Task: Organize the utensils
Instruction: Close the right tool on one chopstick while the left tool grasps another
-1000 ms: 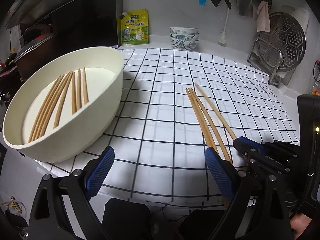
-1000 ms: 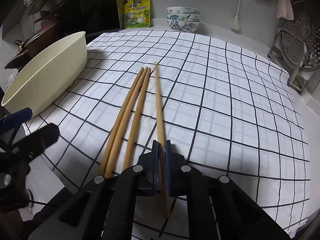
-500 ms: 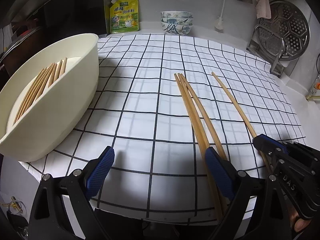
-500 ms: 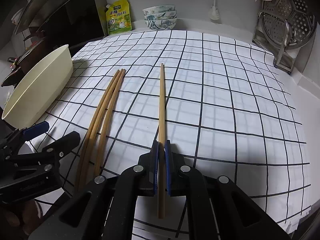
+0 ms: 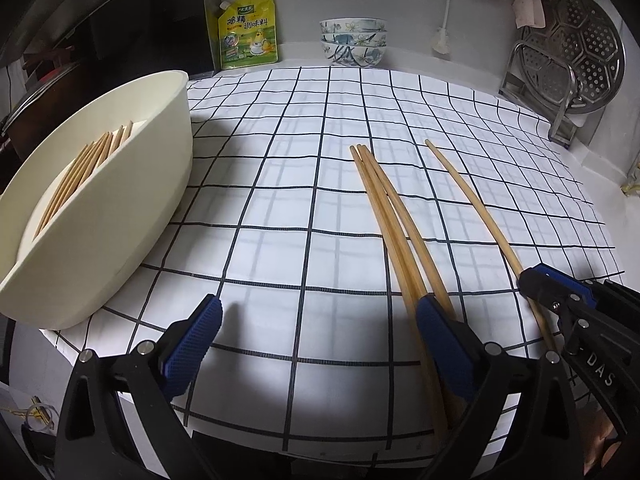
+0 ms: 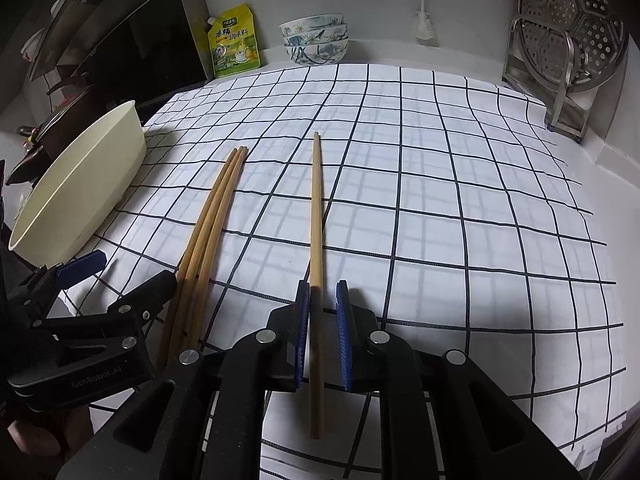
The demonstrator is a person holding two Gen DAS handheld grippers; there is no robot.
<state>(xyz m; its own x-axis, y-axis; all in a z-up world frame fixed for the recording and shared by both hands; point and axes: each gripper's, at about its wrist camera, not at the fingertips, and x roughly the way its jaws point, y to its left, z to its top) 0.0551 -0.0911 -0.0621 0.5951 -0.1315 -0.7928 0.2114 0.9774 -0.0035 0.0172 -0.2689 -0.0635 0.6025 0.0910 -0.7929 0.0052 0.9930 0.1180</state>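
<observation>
Chopstick sorting under way, judged part done: several chopsticks [image 5: 80, 172] already in cream tub [image 5: 120, 216] at left of frame. Right gripper [image 6: 322, 340] released, pads parted round single chopstick [image 6: 317, 216] lying flat on checked cloth [image 6: 460, 200] over bench, centre frame. Left gripper [image 5: 316, 344] spread wide at bottom, right pad just beside bundle of three chopsticks [image 5: 384, 208] lying close together right of centre. Next move likely: close on bundle, lift, carry left to tub. Sticks long, slim, pale wood, round-tipped; liable to roll or splay when pinched.
</observation>
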